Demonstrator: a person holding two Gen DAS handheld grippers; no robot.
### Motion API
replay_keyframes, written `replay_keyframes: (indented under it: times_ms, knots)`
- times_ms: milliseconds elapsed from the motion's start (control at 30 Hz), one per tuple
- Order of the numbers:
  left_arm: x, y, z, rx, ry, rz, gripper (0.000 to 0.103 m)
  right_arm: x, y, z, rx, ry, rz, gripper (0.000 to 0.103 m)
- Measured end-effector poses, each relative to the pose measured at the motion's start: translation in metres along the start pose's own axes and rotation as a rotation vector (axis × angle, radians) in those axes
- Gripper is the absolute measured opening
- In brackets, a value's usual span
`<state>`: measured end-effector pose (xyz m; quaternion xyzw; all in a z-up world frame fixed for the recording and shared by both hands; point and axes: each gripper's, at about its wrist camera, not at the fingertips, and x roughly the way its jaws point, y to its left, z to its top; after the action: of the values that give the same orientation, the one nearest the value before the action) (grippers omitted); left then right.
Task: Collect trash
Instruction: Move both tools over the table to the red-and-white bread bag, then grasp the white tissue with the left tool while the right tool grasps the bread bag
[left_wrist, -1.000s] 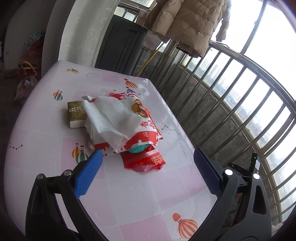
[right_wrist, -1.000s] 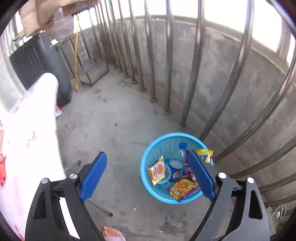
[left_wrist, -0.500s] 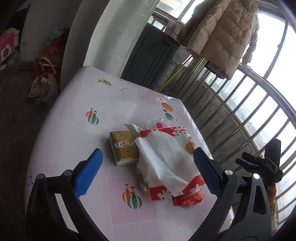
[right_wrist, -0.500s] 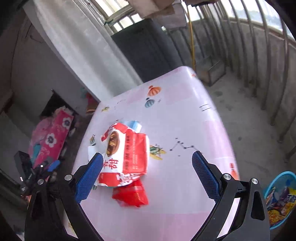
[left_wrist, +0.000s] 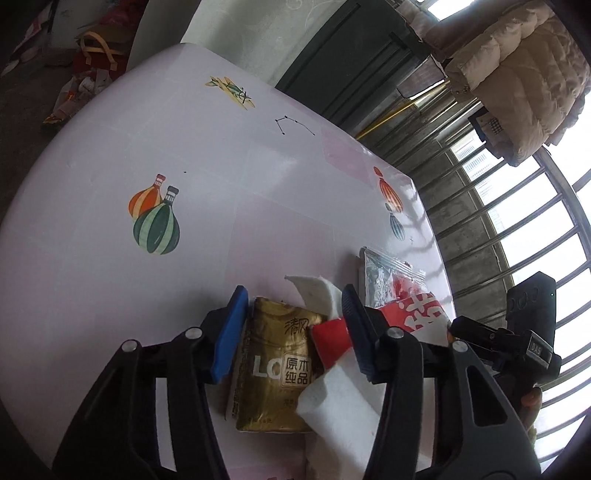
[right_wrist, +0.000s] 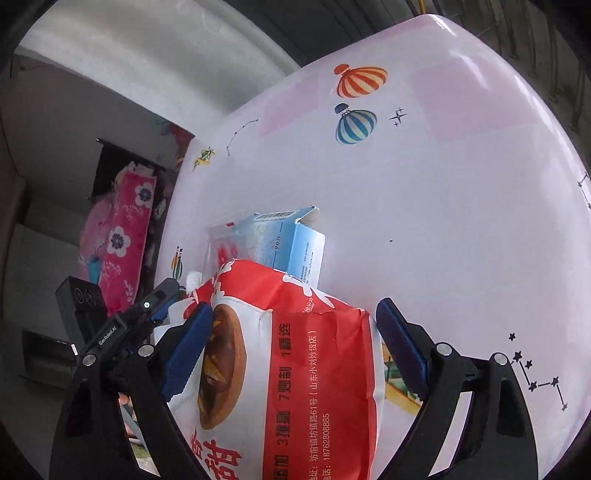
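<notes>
Gold tissue pack (left_wrist: 275, 373) lies flat on the table (left_wrist: 110, 280), between the left gripper's (left_wrist: 291, 332) parted fingers; right gripper (right_wrist: 295, 347), fingers apart, straddles the red-and-white bag (right_wrist: 291, 373). Both have closed in since earlier.

A gold tissue pack (left_wrist: 275, 373), a red-and-white printed bag (right_wrist: 295, 376) and a light blue carton (right_wrist: 291, 242) lie on the pink tablecloth (left_wrist: 110, 166) with striped balloons.
</notes>
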<state>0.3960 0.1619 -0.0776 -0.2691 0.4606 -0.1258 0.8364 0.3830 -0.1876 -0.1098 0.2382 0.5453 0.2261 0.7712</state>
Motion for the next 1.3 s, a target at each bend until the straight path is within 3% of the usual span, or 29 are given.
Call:
replay_keyframes:
  times_ms: [100, 333, 733, 867, 1100, 1300]
  knots:
    - [0.001, -0.005, -0.009, 0.032, 0.018, -0.017, 0.038, 0.001, 0.007, -0.006, -0.046, 0.010, 0.004, 0.084]
    - [-0.012, -0.008, -0.037, 0.061, 0.030, -0.041, 0.035, -0.002, 0.007, -0.028, -0.062, 0.011, 0.021, 0.083]
    - [-0.071, -0.006, -0.120, 0.068, 0.079, -0.101, 0.034, -0.032, 0.000, -0.106, -0.065, -0.001, 0.062, 0.083]
    - [-0.095, -0.011, -0.130, 0.114, 0.006, -0.077, 0.037, -0.049, 0.001, -0.108, -0.069, -0.050, 0.076, 0.083]
    - [-0.167, -0.030, -0.140, 0.192, -0.176, -0.077, 0.049, -0.122, 0.013, -0.128, -0.103, -0.232, 0.087, 0.083]
    - [-0.212, -0.053, -0.182, 0.286, -0.199, -0.113, 0.056, -0.161, 0.013, -0.179, -0.126, -0.322, 0.043, 0.083]
